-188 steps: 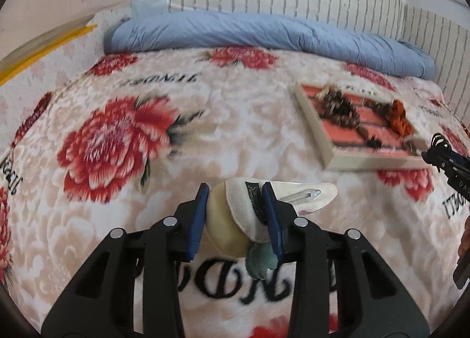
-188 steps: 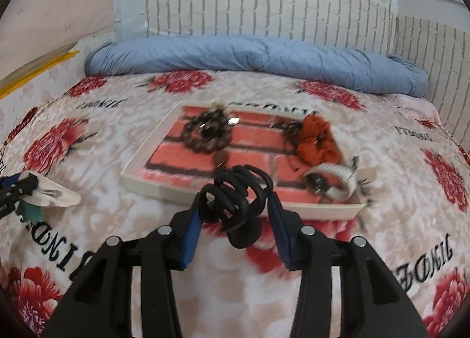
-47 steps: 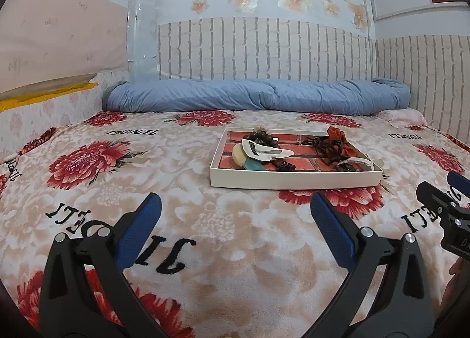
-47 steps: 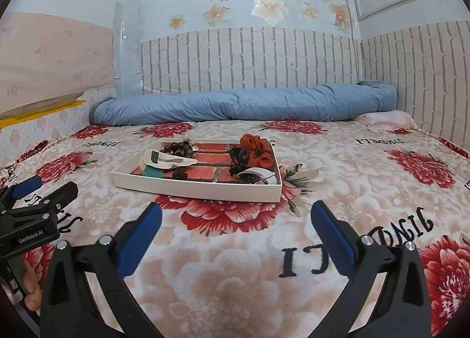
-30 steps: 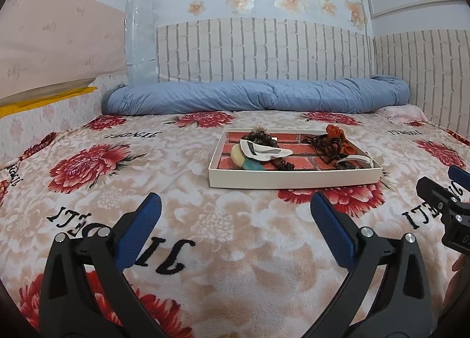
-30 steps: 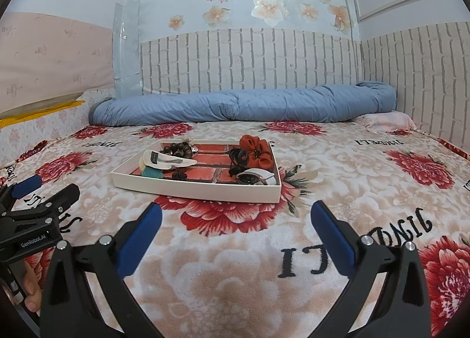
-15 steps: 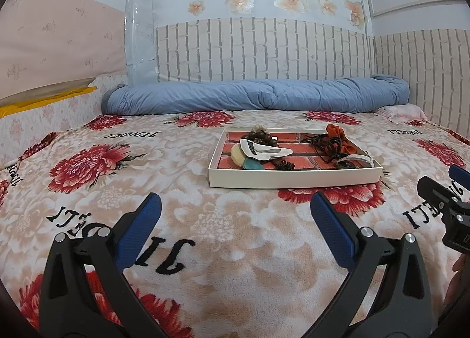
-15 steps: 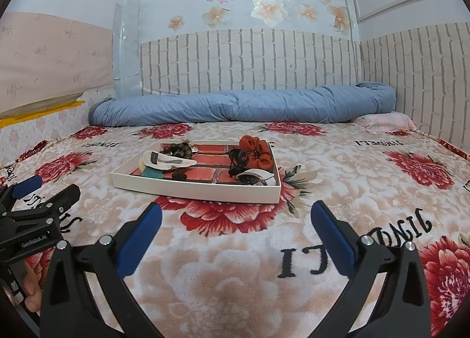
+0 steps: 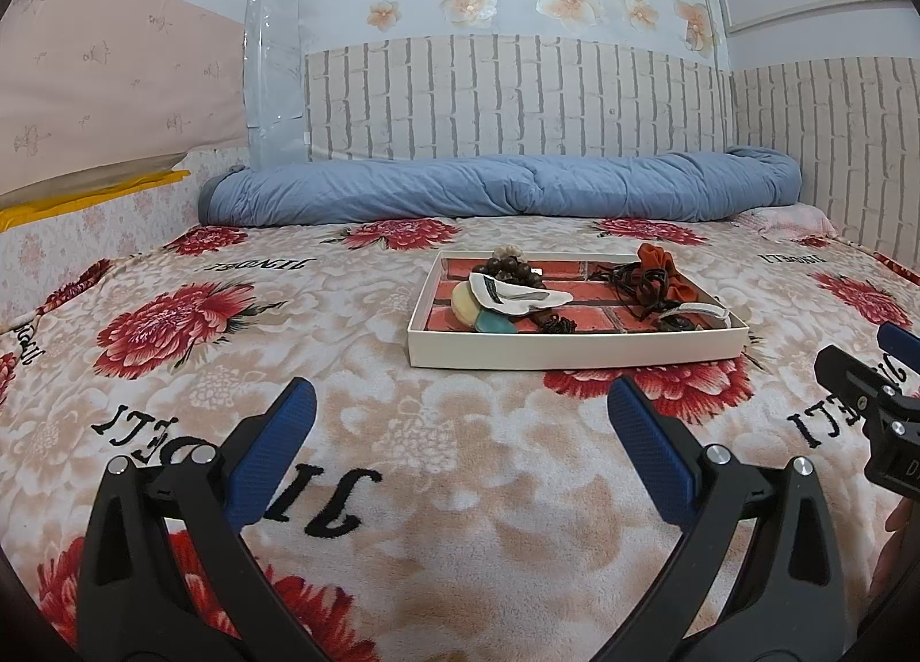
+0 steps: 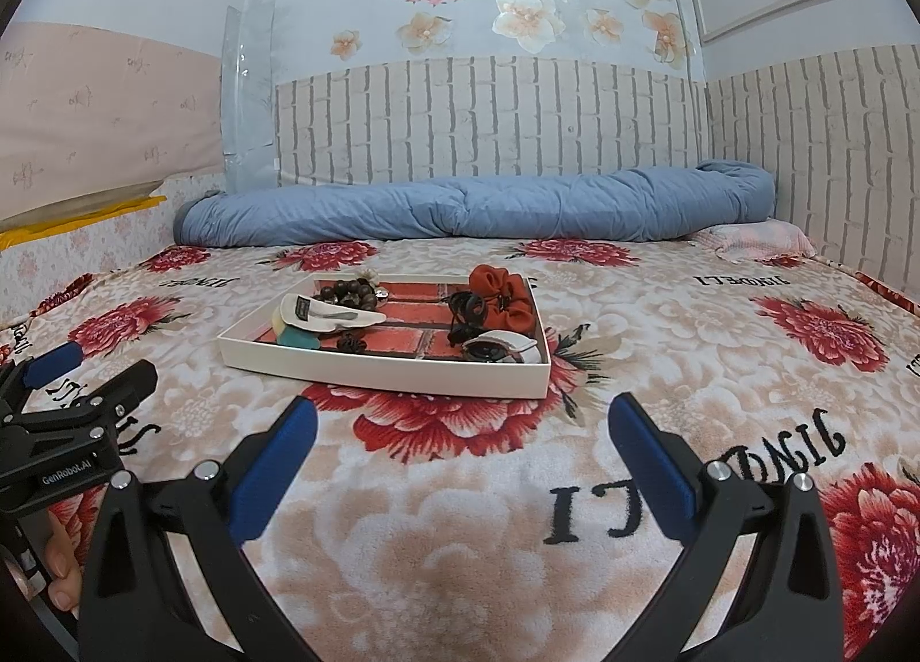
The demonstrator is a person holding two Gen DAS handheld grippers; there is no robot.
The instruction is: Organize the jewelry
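Left wrist view shows the left gripper (image 9: 457, 403) spread wide and holding nothing, hovering low over the floral blanket (image 9: 172, 351) well short of the white tray (image 9: 575, 356). The tray sits in the middle of the bed, its floor printed like red brick. Inside it, on the left, lie a white hair clip (image 9: 517, 295) over a cream pad (image 9: 463, 303) and a teal piece (image 9: 494, 324), with a brown bead bracelet (image 9: 506, 266) behind them. On the right are an orange scrunchie (image 9: 661, 265), a black claw clip (image 9: 638, 288) and a white band (image 9: 701, 311) near the front corner.

Right wrist view has the right gripper (image 10: 460, 412) equally wide apart and empty, also near the tray (image 10: 402, 374) but not touching it. The scrunchie (image 10: 500, 285) and hair clip (image 10: 328, 314) show again here. The left gripper (image 10: 86, 368) appears at the left edge above the blanket (image 10: 690, 317). A rolled blue duvet (image 10: 477, 207) lies along the brick-pattern wall behind.
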